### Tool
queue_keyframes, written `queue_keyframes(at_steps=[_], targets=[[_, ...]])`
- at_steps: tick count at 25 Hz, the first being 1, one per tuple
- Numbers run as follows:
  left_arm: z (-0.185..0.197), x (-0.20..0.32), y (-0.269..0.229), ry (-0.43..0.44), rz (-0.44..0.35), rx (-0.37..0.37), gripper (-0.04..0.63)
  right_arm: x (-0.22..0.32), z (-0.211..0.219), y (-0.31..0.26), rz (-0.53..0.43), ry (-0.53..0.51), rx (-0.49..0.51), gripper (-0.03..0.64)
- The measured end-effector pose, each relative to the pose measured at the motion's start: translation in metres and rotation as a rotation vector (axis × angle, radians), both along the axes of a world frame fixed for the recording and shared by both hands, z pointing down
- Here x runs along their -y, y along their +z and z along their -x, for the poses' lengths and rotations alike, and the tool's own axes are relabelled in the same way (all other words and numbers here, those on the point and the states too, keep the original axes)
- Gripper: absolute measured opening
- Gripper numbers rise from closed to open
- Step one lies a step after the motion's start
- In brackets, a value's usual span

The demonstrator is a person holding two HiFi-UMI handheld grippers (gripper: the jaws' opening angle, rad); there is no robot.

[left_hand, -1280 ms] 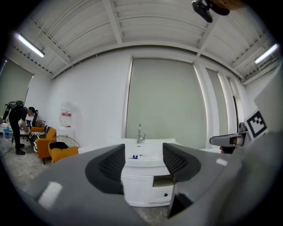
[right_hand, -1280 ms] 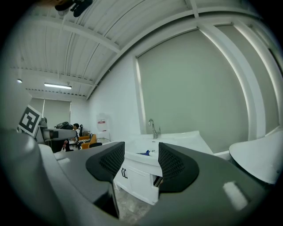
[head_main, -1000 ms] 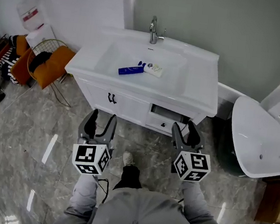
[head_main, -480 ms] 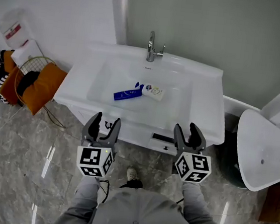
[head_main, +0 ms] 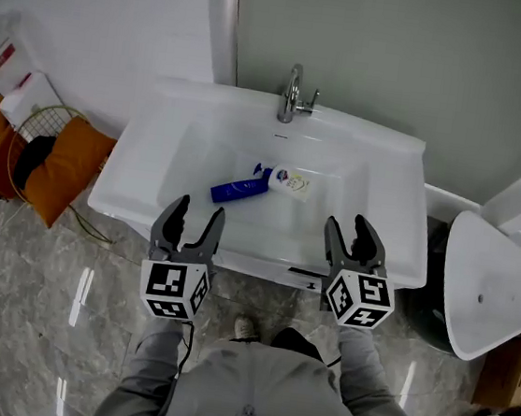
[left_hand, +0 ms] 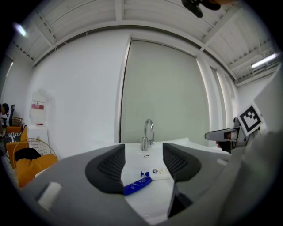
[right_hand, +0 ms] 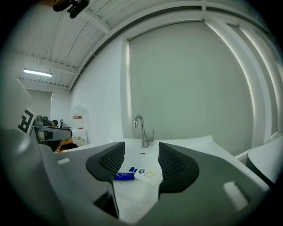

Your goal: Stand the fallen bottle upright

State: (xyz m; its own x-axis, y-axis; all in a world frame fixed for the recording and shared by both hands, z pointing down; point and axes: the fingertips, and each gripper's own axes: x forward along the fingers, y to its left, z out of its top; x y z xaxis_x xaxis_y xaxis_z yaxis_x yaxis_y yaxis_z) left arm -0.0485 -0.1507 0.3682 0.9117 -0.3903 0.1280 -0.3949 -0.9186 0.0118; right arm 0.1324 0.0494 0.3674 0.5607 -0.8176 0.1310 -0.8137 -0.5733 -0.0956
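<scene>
1. Looking at the layout first: the blue bottle (head_main: 238, 190) lies on its side around the middle of the sink (head_main: 386, 218). It's in front of the faucet (head_main: 293, 93) at the back edge, and a white labelled pack (head_main: 292, 184) touches its cap end.
2. Both tools are empty. The left gripper (head_main: 196, 211) and right gripper (head_main: 349, 226) sit near the sink's front edge, jaws spread, nothing between them.
3. Biggest worry for us is that the basin looks smooth and curved, so a sloppy pinch could roll or skid the bottle away.
4. If we come in at the cap end, we could catch the white pack too and drag both along.
5. If we grab near one end of the body, the bottle may swing in the jaws and topple once we let go.
6. We reckon the basin floor slopes, so setting it down off the flattest patch could tip it right back over.
7. On a deep reach, a jaw might clip the front rim.
</scene>
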Motion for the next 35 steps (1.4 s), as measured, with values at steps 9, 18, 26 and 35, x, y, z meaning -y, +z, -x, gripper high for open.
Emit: queue_keyframes(at_steps=[9,18,26,35], targets=[[-0.006,0.038,0.015,-0.057,0.054,-0.002,0.313,0.061,-0.025,0.011,0.080,-0.083,-0.010,0.236],[-0.020,0.064,0.030,-0.142,0.099,0.002,0.314,0.126,-0.061,0.050,0.211,-0.224,0.003,0.238],[-0.028,0.078,0.040,-0.223,0.127,0.008,0.314,0.172,-0.085,0.113,0.394,-0.341,0.038,0.239],[-0.029,0.089,0.048,-0.305,0.141,0.039,0.314,0.199,-0.096,0.188,0.667,-0.491,0.034,0.295]])
